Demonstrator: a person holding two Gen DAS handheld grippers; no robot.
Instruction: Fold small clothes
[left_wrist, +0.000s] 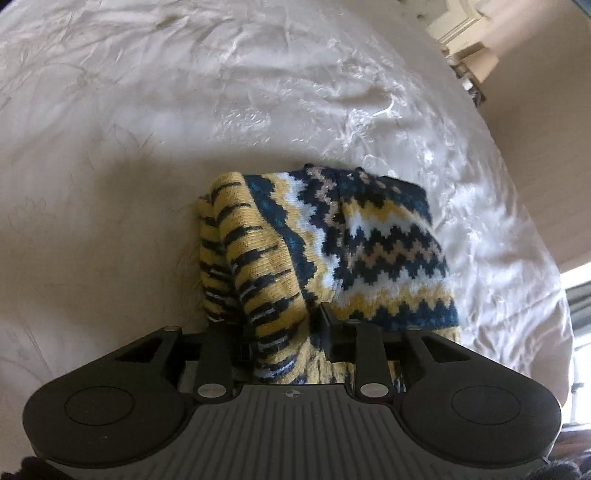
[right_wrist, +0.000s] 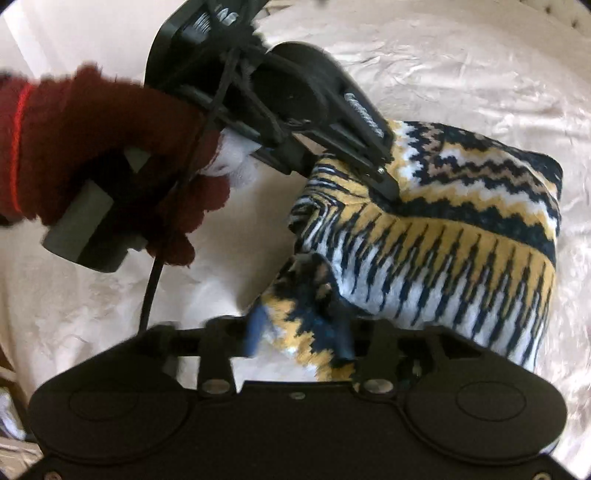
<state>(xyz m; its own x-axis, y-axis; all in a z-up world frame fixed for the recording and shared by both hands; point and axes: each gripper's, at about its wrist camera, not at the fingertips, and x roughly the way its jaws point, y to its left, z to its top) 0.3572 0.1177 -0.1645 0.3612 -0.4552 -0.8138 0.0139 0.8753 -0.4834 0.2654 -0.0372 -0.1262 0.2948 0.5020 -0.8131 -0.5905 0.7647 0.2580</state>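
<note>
A small knitted garment (left_wrist: 332, 243) with navy, yellow, white and tan zigzag stripes lies bunched on a cream satin bedspread (left_wrist: 184, 110). My left gripper (left_wrist: 284, 332) is shut on a folded part of its yellow-striped edge. In the right wrist view the same garment (right_wrist: 461, 229) lies folded over; my right gripper (right_wrist: 299, 332) is shut on a navy and yellow corner of it. The left gripper (right_wrist: 384, 184), held by a hand in a dark red glove (right_wrist: 92, 155), presses into the garment from the upper left.
The bedspread (right_wrist: 461, 66) spreads around the garment on all sides. The bed's right edge, a beige wall and pale furniture (left_wrist: 461, 29) show at the upper right in the left wrist view. A black cable (right_wrist: 151, 291) hangs from the left gripper.
</note>
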